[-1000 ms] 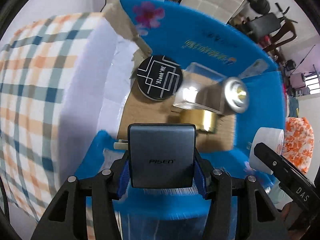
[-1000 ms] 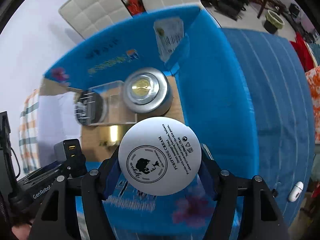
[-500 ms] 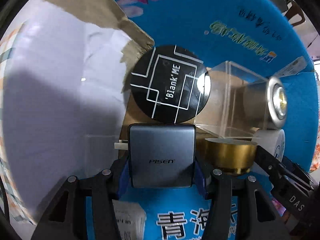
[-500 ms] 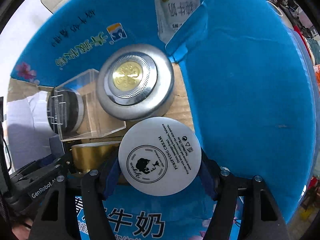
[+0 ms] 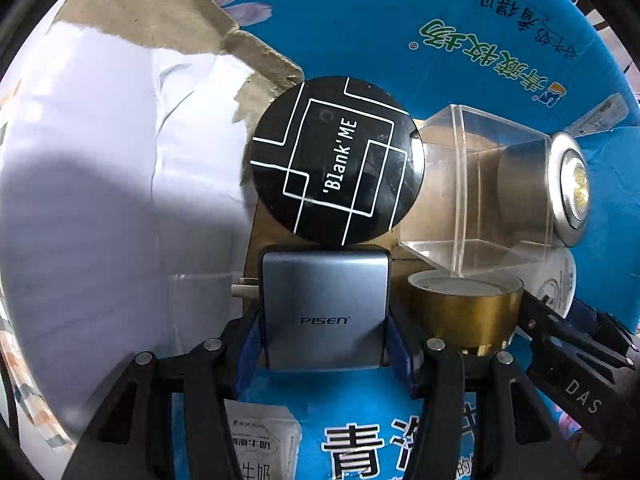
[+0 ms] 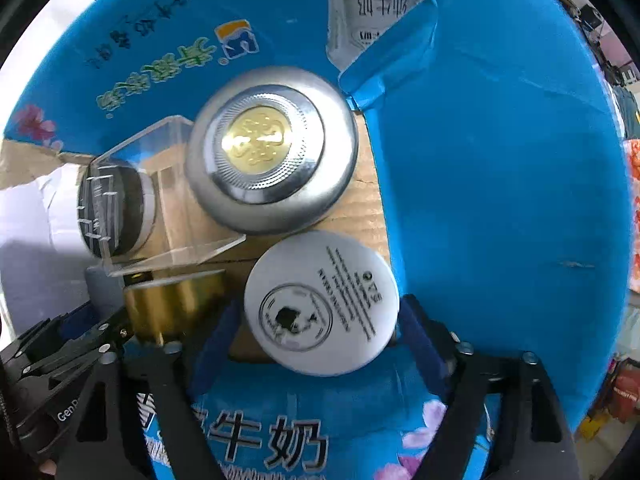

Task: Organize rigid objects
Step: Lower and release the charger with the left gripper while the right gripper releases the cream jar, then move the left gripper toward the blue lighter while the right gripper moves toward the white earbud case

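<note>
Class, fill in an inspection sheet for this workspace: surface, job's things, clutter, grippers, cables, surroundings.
Surface: brown cardboard floor of a blue printed carton.
Job's things: grey PISEN charger; white round cream jar; black round Blank'ME tin; clear acrylic box; silver round jar with gold centre; gold cylinder.
Clutter: nothing seen.
Grippers: left gripper shut on charger; right gripper just opened, jar released between its fingers.
Cables: nothing seen.
Surroundings: white sheet.

A blue box printed with pink flowers is seen; a black lid is crossed by white lines, beside a grey charger and a gold jar.
</note>
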